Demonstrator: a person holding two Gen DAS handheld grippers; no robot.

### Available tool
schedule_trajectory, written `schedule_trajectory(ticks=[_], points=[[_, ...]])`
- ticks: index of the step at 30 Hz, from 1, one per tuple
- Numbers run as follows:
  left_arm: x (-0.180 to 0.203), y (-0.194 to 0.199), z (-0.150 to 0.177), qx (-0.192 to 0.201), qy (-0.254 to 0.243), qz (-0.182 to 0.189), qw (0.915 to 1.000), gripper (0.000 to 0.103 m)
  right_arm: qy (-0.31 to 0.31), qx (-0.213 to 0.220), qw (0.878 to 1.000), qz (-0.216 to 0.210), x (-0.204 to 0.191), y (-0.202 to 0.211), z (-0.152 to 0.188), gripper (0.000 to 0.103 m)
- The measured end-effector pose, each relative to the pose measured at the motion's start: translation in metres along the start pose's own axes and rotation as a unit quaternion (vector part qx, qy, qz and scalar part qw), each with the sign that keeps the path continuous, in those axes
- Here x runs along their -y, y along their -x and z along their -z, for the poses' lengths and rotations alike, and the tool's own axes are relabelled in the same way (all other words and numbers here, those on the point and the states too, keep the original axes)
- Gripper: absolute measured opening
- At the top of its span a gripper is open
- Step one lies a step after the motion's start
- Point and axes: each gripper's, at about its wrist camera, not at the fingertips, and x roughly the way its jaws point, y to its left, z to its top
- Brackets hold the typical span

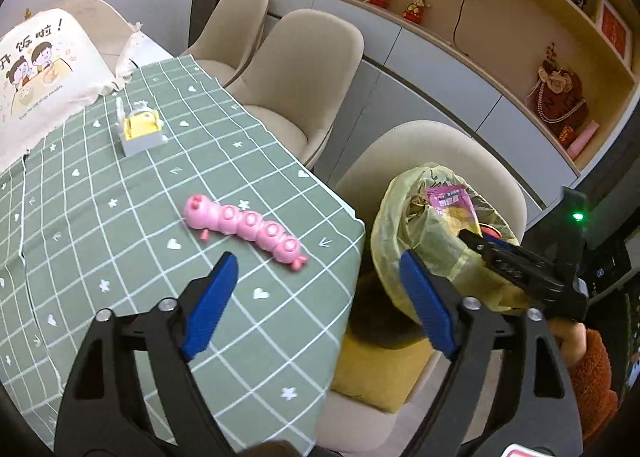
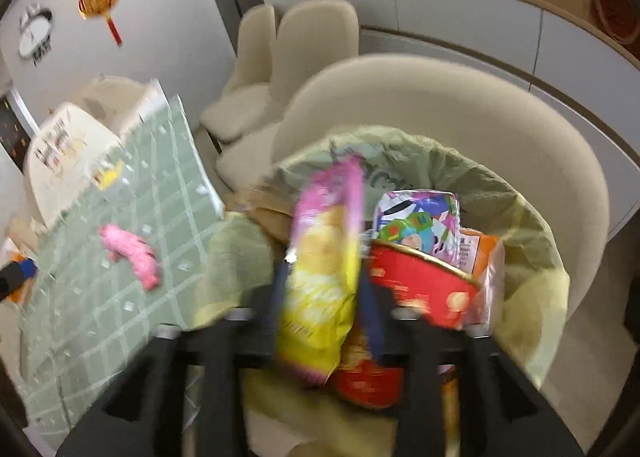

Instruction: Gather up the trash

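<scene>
my left gripper [image 1: 316, 297] with its blue pads hangs over the near corner of the green checked tablecloth [image 1: 120, 225], jaws spread wide, nothing between them. just past its tips lies a pink segmented caterpillar toy [image 1: 244, 231] flat on the cloth, apart from both pads. over on my right, my right gripper [image 2: 324, 297] points down into the bin lined with a pale yellow-green plastic bag [image 2: 520, 217], which sits on a beige upholstered chair [image 2: 440, 97] beside the table. between its jaws stands a pink and yellow crinkly snack packet [image 2: 324, 257], upright; the picture is blurred, and the jaws look parted rather than pressing on it, so i read it as let go, the packet already inside the bag's mouth. next to it in the bag sit a red paper bowl with a gold rim [image 2: 424, 281], a colourful printed wrapper [image 2: 420, 221] and an orange carton [image 2: 480, 253]. farther along the table stands a small grey and yellow toy [image 1: 140, 129], then a cream printed cloth cover [image 1: 44, 73].
</scene>
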Motion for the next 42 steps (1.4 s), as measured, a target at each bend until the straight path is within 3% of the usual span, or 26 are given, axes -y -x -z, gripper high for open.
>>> schedule_trajectory(ticks=[7,15,21,24,32,42], points=[[-0.027,0.036,0.020,0.026,-0.054,-0.010,0.9982,0.086,-0.022,0.075,0.997,0.005,-0.047,0.079,0.038,0.042],[-0.046,0.075,0.051,0.053,-0.121,-0.022,0.9910,0.086,-0.022,0.117,0.992,0.033,-0.128,0.137,0.096,0.042],[-0.055,0.101,0.061,0.090,-0.149,-0.031,0.9843,0.086,-0.027,0.120,0.991,0.057,-0.172,0.151,0.126,0.042],[-0.060,0.105,0.065,0.088,-0.147,-0.023,0.9849,0.086,-0.019,0.121,0.990,0.072,-0.192,0.155,0.139,0.042],[-0.068,0.112,0.077,0.075,-0.153,-0.018,0.9852,0.084,-0.026,0.129,0.987,0.093,-0.210,0.164,0.152,0.042],[-0.064,0.125,0.078,0.095,-0.167,-0.014,0.9812,0.084,-0.016,0.137,0.983,0.123,-0.216,0.171,0.153,0.042]])
